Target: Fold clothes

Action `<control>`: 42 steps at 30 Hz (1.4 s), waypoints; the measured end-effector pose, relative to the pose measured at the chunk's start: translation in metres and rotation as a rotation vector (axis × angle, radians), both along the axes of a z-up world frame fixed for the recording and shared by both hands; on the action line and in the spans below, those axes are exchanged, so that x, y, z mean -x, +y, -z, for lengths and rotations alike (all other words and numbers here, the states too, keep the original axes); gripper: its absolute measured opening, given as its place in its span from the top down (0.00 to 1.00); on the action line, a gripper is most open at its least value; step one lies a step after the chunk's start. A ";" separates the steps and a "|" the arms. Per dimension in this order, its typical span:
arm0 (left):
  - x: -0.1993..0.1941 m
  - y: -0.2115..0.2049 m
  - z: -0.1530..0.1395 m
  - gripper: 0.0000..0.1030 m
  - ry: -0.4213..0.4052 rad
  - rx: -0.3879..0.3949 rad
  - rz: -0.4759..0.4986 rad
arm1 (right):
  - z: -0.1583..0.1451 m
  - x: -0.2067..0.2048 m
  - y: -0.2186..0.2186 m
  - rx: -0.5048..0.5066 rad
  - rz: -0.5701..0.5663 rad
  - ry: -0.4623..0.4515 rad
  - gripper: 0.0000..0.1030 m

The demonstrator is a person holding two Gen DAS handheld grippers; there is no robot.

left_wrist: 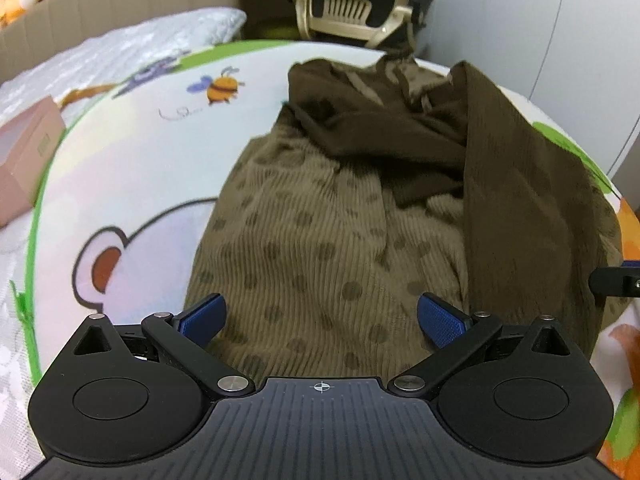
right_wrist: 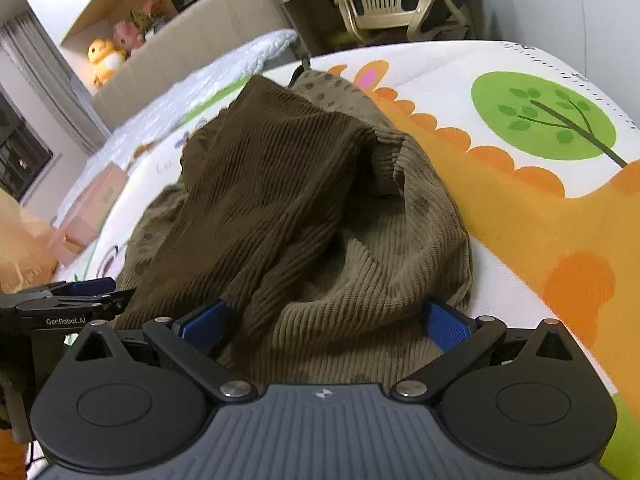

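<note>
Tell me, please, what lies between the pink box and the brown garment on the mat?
Only bare cartoon-print mat separates the pink box from the brown garment, seen in the left wrist view.

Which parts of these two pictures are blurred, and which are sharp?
Left wrist view: the brown garment is smeared, especially its darker folded part; the left gripper is sharp. Right wrist view: the garment's ribs are clearer; the pink box is blurred.

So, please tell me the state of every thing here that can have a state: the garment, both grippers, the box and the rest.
left gripper: open, over the cloth, holding nothing
right gripper: open, cloth between the pads, not clamped
brown dotted garment: crumpled on the mat, partly turned over, not folded
play mat: spread flat on the bed
pink box: shut, lying beside the mat
chair: upright, unoccupied
</note>
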State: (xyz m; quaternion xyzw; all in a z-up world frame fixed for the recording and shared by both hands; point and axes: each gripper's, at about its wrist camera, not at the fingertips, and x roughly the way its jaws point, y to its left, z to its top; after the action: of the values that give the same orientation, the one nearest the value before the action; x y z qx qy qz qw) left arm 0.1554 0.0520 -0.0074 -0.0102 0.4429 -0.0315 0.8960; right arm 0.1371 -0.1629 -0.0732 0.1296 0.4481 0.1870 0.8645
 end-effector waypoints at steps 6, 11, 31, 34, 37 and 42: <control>0.003 0.007 0.004 0.00 0.032 0.034 0.035 | -0.008 -0.001 -0.005 0.028 -0.090 -0.011 0.00; 0.003 0.026 -0.013 0.00 0.000 0.118 0.045 | -0.037 0.016 -0.010 0.165 -0.097 -0.278 0.00; -0.004 0.011 0.000 0.85 -0.039 0.028 0.159 | -0.013 -0.025 0.007 0.195 -0.163 -0.222 0.74; 0.051 -0.005 -0.002 0.84 -0.009 0.022 0.272 | -0.015 0.022 -0.013 0.222 -0.202 -0.206 0.74; 0.078 -0.011 -0.019 0.67 -0.067 -0.023 0.323 | -0.022 0.067 -0.033 0.273 -0.191 -0.244 0.69; 0.114 -0.023 -0.052 0.18 -0.206 -0.115 0.412 | -0.059 0.111 -0.060 0.098 -0.190 -0.272 0.46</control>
State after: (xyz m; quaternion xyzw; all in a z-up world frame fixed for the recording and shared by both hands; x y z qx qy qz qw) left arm 0.0418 0.0291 0.0442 0.1346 0.3430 -0.1893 0.9102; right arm 0.0266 -0.2228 -0.0144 0.0178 0.3461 0.2617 0.9008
